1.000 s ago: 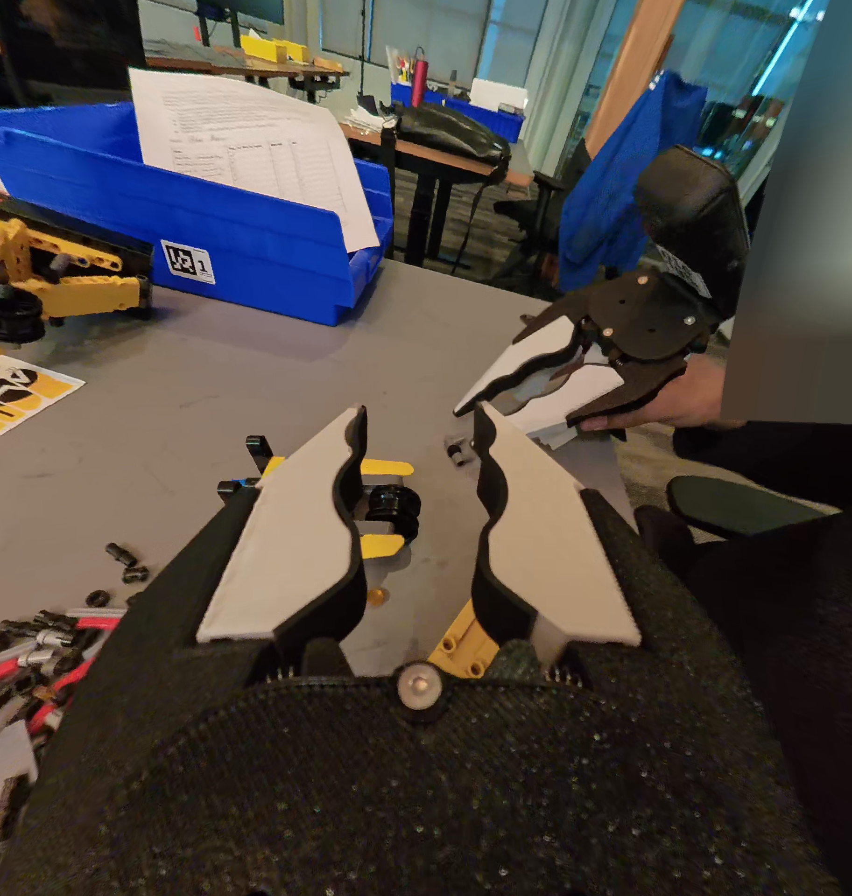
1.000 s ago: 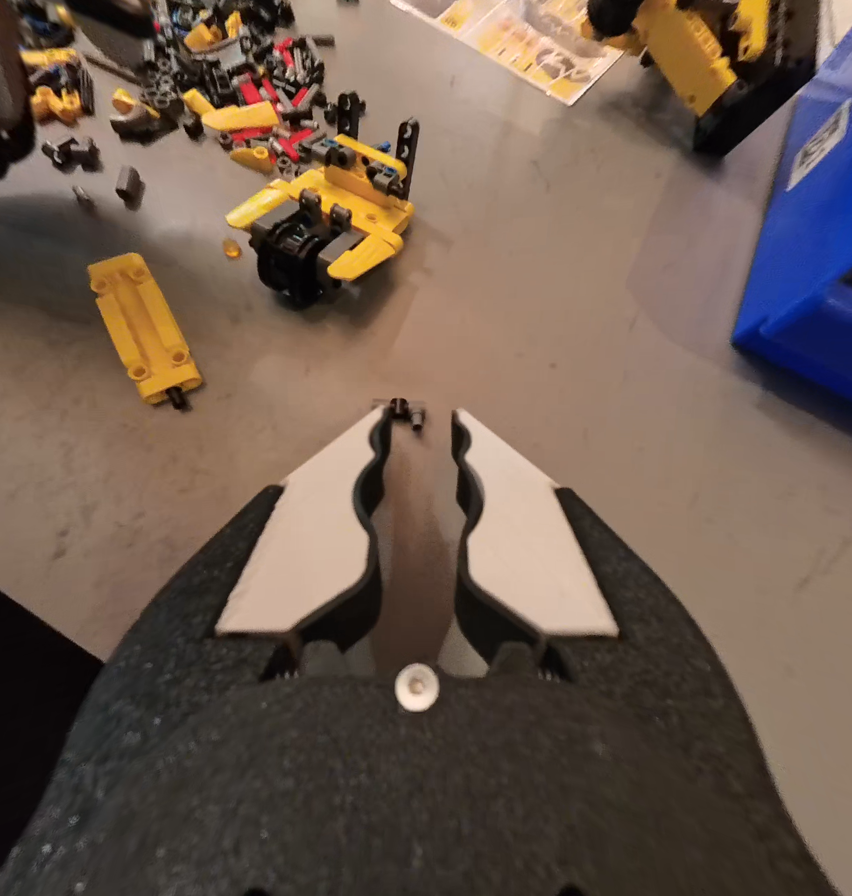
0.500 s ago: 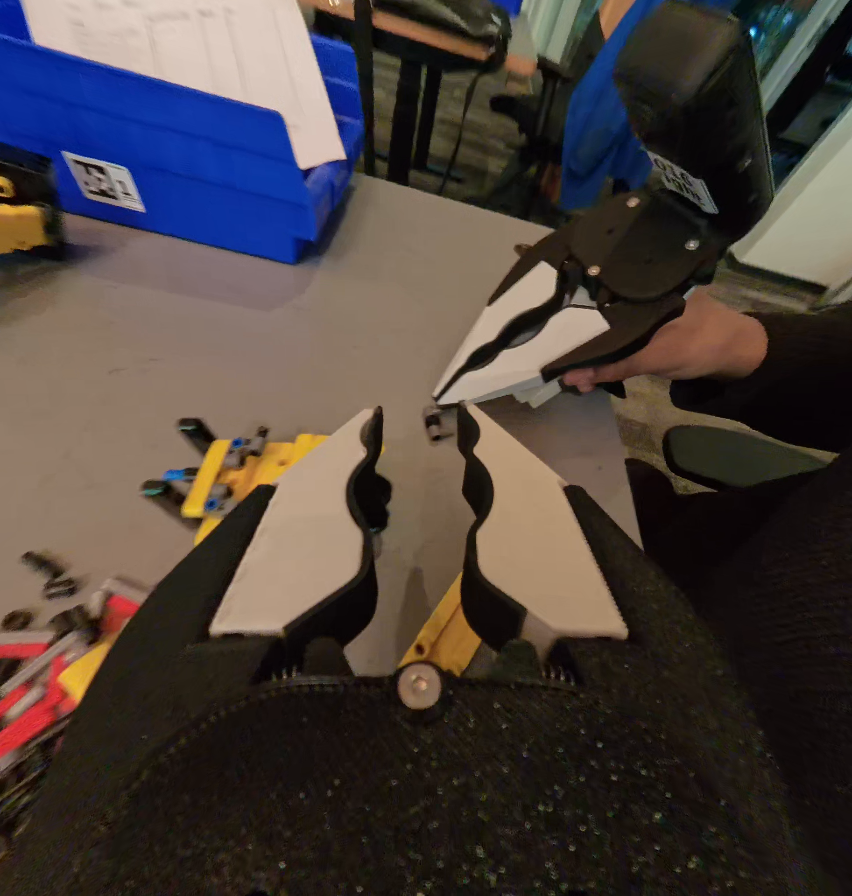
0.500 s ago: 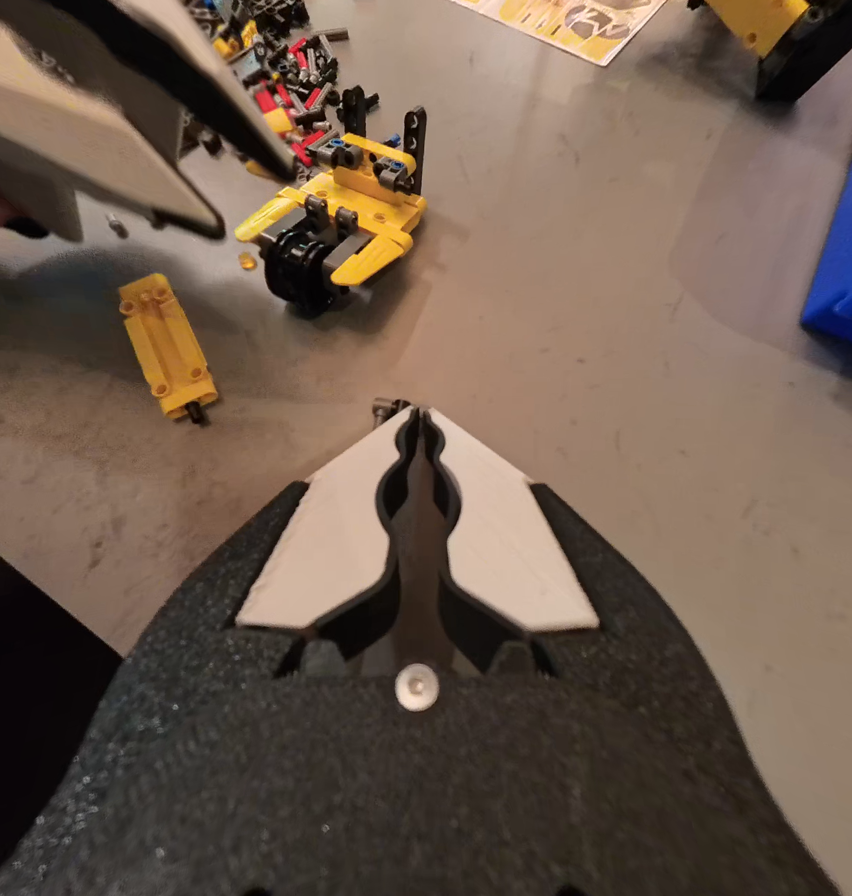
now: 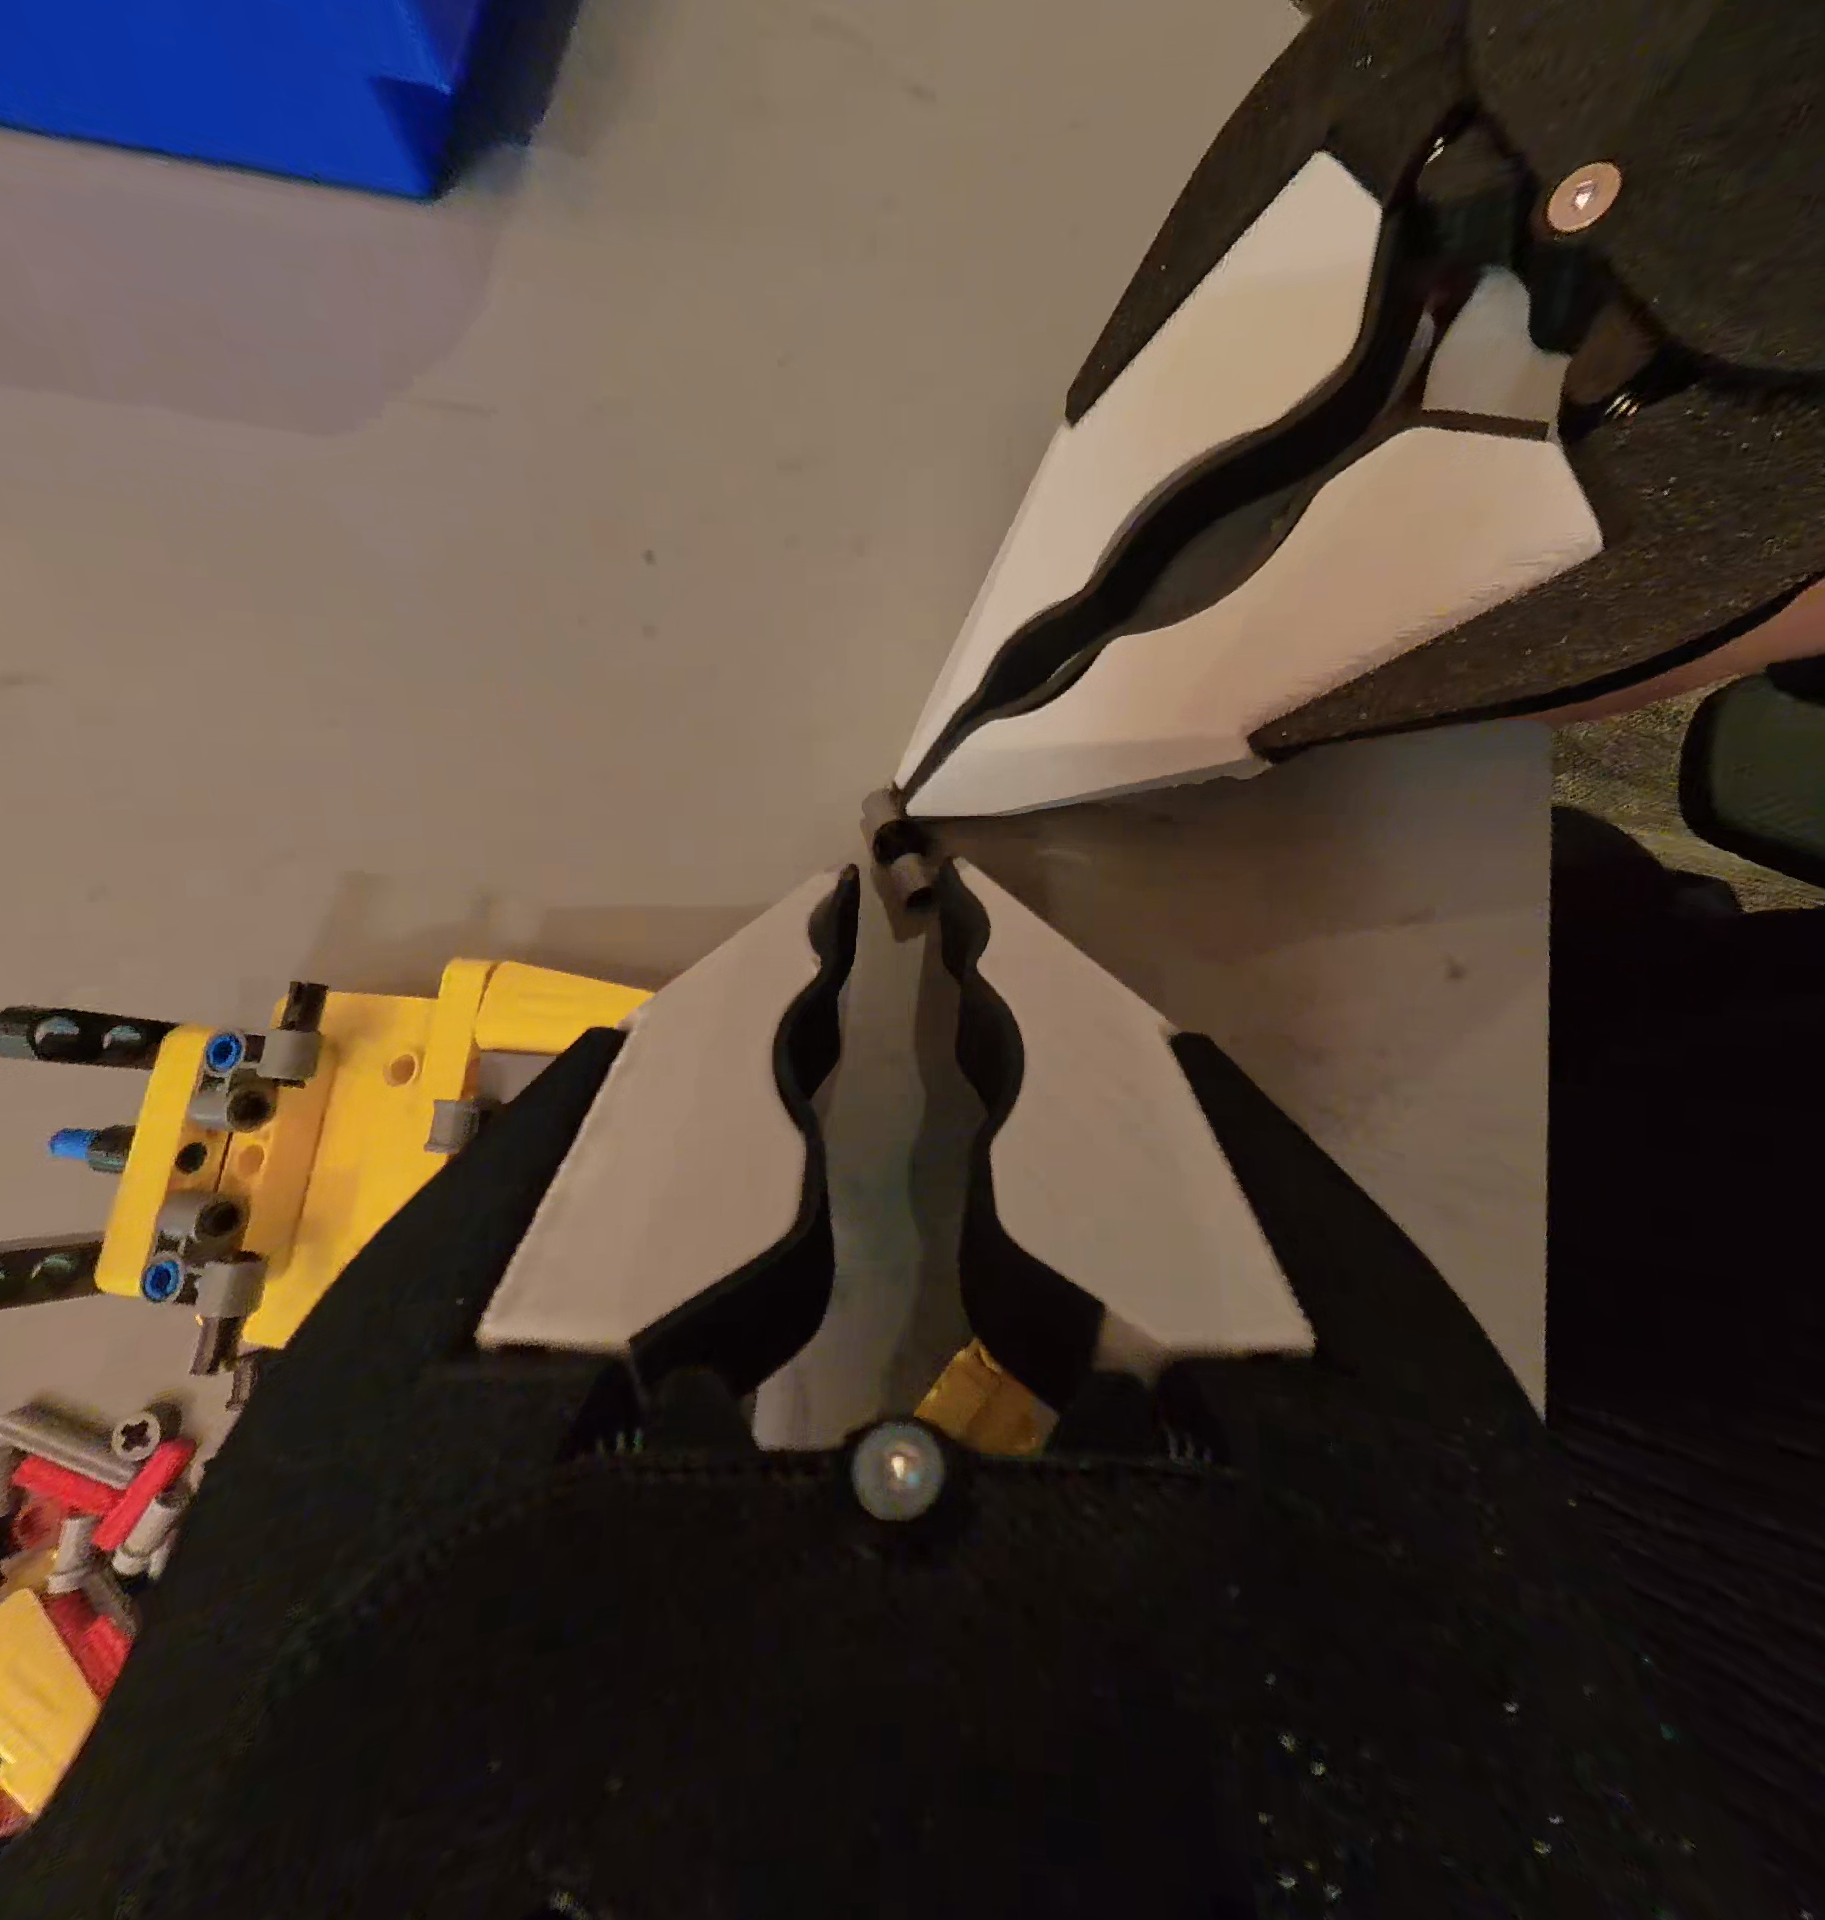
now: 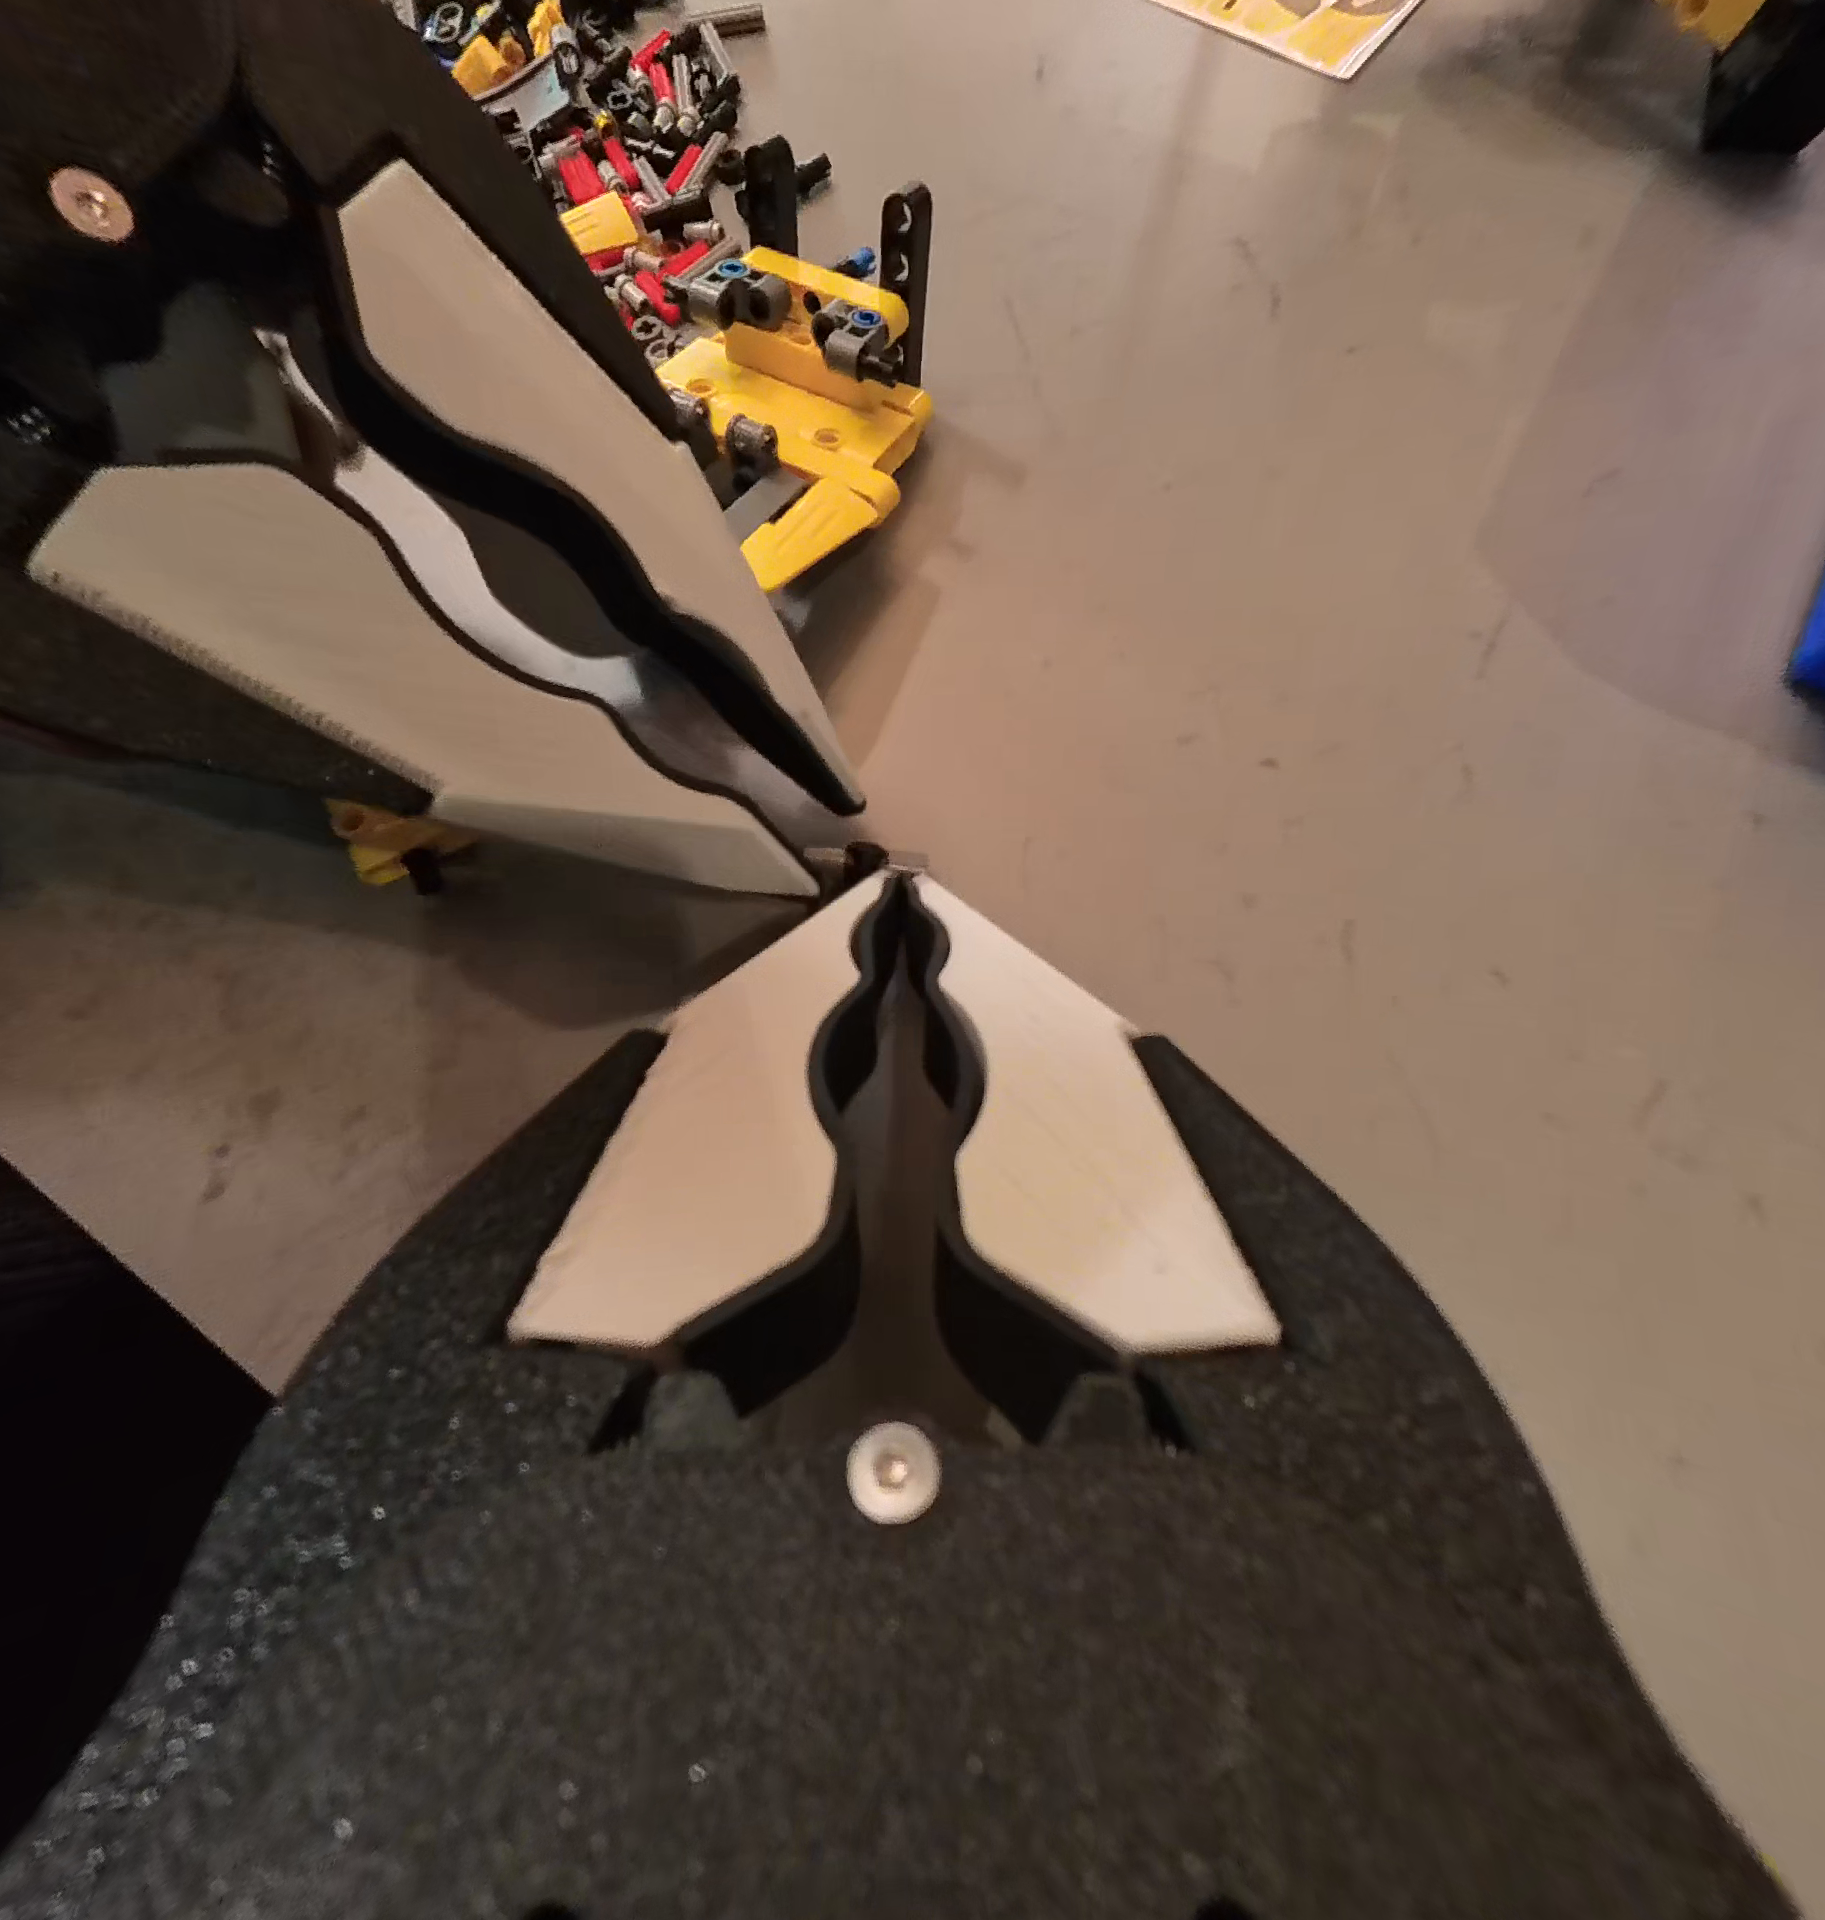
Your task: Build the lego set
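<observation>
A small grey and black connector piece (image 5: 903,878) is pinched at the tip of my right gripper (image 6: 892,883), which is shut on it just above the grey table (image 5: 472,520). The piece also shows in the right wrist view (image 6: 866,857). My left gripper (image 5: 897,883) is open by a narrow gap, with its fingertips on either side of the same piece. In the left wrist view the right gripper (image 5: 897,800) comes in from the upper right. In the right wrist view the left gripper (image 6: 835,842) comes in from the upper left.
A yellow brick assembly (image 5: 253,1164) with black beams lies left of the left gripper. A yellow beam (image 5: 981,1392) lies under it. A pile of red, grey and yellow parts (image 6: 638,114) lies beyond. A blue bin (image 5: 212,83) stands far left. The table edge (image 5: 1547,1039) is close on the right. Both grippers' tips are close together, under 4 cm apart.
My right gripper closed on the small piece. My left gripper tipped down, moved in and narrowed, so both tips now meet at the piece.
</observation>
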The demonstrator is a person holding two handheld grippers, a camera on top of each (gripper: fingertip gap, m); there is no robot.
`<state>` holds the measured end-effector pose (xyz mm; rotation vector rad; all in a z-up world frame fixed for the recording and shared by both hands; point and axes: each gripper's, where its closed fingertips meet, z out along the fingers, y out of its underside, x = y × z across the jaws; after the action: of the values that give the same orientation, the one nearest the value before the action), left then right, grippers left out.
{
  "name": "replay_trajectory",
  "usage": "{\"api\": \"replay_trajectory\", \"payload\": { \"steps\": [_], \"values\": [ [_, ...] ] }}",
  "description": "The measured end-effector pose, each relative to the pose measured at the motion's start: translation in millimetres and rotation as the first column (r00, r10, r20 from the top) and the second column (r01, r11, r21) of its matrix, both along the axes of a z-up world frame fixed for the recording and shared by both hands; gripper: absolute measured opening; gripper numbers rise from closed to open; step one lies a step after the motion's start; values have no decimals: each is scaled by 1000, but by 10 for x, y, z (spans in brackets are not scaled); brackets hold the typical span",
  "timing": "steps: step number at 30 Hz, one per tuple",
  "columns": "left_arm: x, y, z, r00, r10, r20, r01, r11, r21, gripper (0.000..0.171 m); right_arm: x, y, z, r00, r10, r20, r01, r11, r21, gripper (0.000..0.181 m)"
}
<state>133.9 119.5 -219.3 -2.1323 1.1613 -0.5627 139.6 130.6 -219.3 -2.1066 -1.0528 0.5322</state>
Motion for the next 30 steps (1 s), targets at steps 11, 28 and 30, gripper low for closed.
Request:
{"api": "replay_trajectory", "payload": {
  "steps": [11, 28, 30],
  "values": [
    [6, -17, -23, 999, 21, 49, -17, 996, -92, 6, -4, 5, 0, 1000, 19, 2, -19, 1000, 3, 0],
    [-19, -62, -45, 996, 58, 62, -46, 982, -182, 7, -28, -14, -18, 963, 250, 96, -260, 959, 109, 0],
    [-22, -60, -49, 997, 59, 55, -48, 984, -172, 7, 7, -32, -23, 962, 256, 95, -266, 959, 103, 12]
  ]
}}
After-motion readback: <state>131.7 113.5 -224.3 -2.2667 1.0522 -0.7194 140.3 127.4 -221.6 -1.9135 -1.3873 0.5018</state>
